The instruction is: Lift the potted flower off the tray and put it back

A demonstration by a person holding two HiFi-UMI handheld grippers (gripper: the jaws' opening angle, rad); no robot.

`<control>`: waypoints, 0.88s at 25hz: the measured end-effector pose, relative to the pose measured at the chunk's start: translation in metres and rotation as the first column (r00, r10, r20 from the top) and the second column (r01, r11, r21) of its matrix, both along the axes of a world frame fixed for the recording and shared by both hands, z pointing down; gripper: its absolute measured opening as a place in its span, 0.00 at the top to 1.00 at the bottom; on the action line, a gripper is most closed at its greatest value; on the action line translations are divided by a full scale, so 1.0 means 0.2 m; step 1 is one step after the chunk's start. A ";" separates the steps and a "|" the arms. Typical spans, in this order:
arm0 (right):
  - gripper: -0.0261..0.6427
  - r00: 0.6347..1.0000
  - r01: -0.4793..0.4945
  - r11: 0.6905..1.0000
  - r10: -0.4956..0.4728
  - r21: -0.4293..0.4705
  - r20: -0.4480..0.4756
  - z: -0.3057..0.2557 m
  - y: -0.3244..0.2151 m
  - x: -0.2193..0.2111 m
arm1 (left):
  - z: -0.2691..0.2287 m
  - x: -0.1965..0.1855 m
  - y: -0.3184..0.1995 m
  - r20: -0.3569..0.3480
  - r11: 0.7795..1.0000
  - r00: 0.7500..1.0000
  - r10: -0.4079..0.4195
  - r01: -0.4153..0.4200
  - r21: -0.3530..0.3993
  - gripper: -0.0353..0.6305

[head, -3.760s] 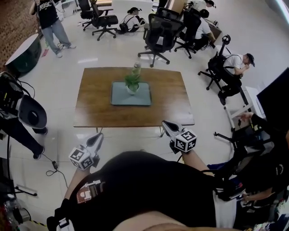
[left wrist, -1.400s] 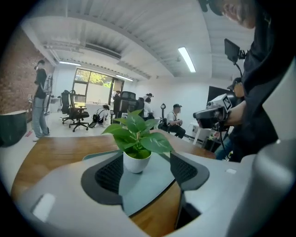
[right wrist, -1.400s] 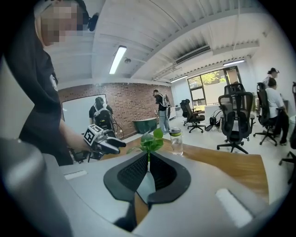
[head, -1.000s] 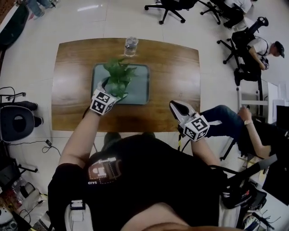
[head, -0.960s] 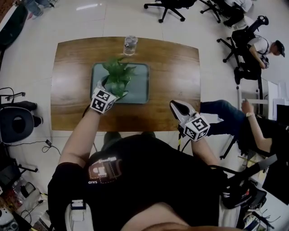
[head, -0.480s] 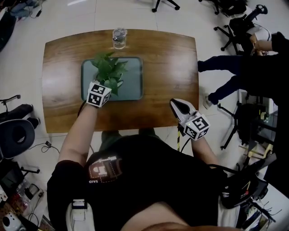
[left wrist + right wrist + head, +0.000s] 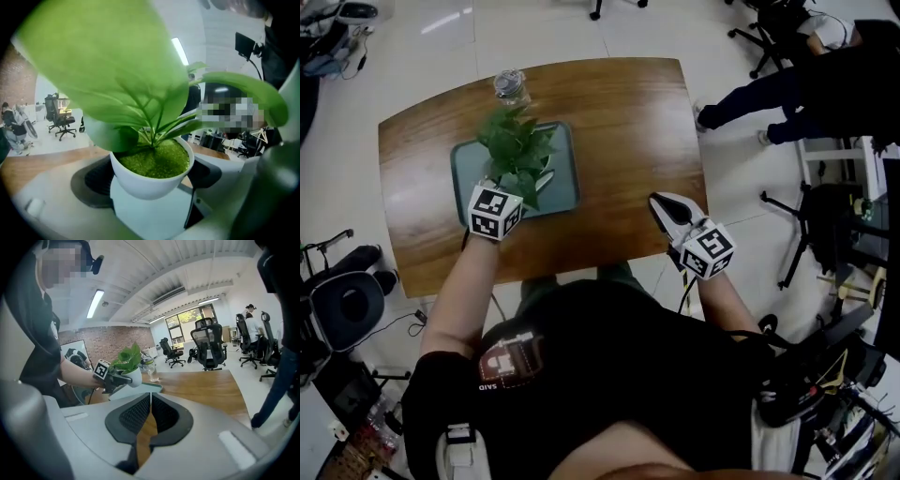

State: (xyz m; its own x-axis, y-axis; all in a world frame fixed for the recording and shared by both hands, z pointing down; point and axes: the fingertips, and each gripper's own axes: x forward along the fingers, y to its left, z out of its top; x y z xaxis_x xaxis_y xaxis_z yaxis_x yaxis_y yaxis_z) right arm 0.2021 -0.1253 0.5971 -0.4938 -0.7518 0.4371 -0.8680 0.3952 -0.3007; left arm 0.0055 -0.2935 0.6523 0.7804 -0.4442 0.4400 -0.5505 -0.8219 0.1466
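The potted flower (image 7: 516, 148), broad green leaves in a white pot (image 7: 150, 180), hangs a little above the grey tray (image 7: 564, 178) on the wooden table. My left gripper (image 7: 517, 187) is shut on it. Its dark pads (image 7: 93, 180) press on both sides of the pot, and the tray (image 7: 150, 213) shows beneath. In the right gripper view the pot (image 7: 133, 377) is clear of the tray (image 7: 151, 387). My right gripper (image 7: 664, 206) is shut and empty over the table's near right edge, its jaws (image 7: 150, 413) closed together.
A clear glass jar (image 7: 511, 86) stands on the table (image 7: 623, 122) just behind the tray. A person walks past the table's far right corner (image 7: 787, 89). Office chairs (image 7: 208, 348) stand on the floor beyond the table.
My left gripper has risen and drawn back a little with the pot, which now hangs off the tray. My right gripper has shifted slightly and stays shut.
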 end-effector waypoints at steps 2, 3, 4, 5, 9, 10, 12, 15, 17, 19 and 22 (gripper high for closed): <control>0.92 0.999 -0.035 0.999 0.035 0.016 0.003 -0.01 0.00 0.07 | -0.09 0.11 0.02 -0.011 0.999 0.999 0.038 -0.038 0.020 0.23; 0.92 0.999 -0.052 0.998 0.052 0.024 0.004 -0.02 0.01 0.11 | -0.13 0.17 0.03 -0.014 0.998 0.998 0.055 -0.055 0.025 0.23; 0.92 0.998 -0.069 0.997 0.068 0.033 0.005 -0.03 0.01 0.16 | -0.16 0.24 0.05 -0.017 0.997 0.997 0.070 -0.070 0.026 0.23; 0.92 0.996 -0.086 0.995 0.085 0.043 0.007 -0.04 0.02 0.21 | -0.19 0.30 0.06 -0.022 0.996 0.996 0.086 -0.085 0.026 0.23; 0.92 0.987 -0.163 0.983 0.163 0.082 0.014 -0.10 0.08 0.40 | -0.28 0.58 0.12 -0.028 0.987 0.987 0.157 -0.156 0.036 0.23; 0.92 0.983 -0.182 0.979 0.182 0.089 0.015 -0.11 0.10 0.46 | -0.29 0.65 0.14 -0.027 0.984 0.984 0.175 -0.174 0.036 0.23; 0.92 0.976 -0.220 0.971 0.219 0.097 0.016 -0.12 0.15 0.56 | -0.30 0.79 0.16 -0.027 0.977 0.977 0.210 -0.209 0.033 0.23; 0.92 0.956 -0.294 0.951 0.294 0.099 0.014 -0.12 0.26 0.71 | -0.28 1.01 0.22 -0.024 0.960 0.960 0.280 -0.280 0.030 0.23; 0.92 0.938 -0.346 0.933 0.346 0.096 0.014 -0.09 0.34 0.80 | -0.25 1.13 0.25 -0.023 0.949 0.948 0.316 -0.316 0.026 0.23; 0.92 0.924 -0.381 0.920 0.382 0.090 0.013 -0.08 0.42 0.89 | -0.21 1.25 0.29 -0.024 0.942 0.942 0.336 -0.336 0.019 0.23; 0.92 0.902 -0.431 0.899 0.431 0.076 0.008 -0.06 0.56 1.03 | -0.15 1.45 0.35 -0.018 0.929 0.929 0.370 -0.370 0.011 0.23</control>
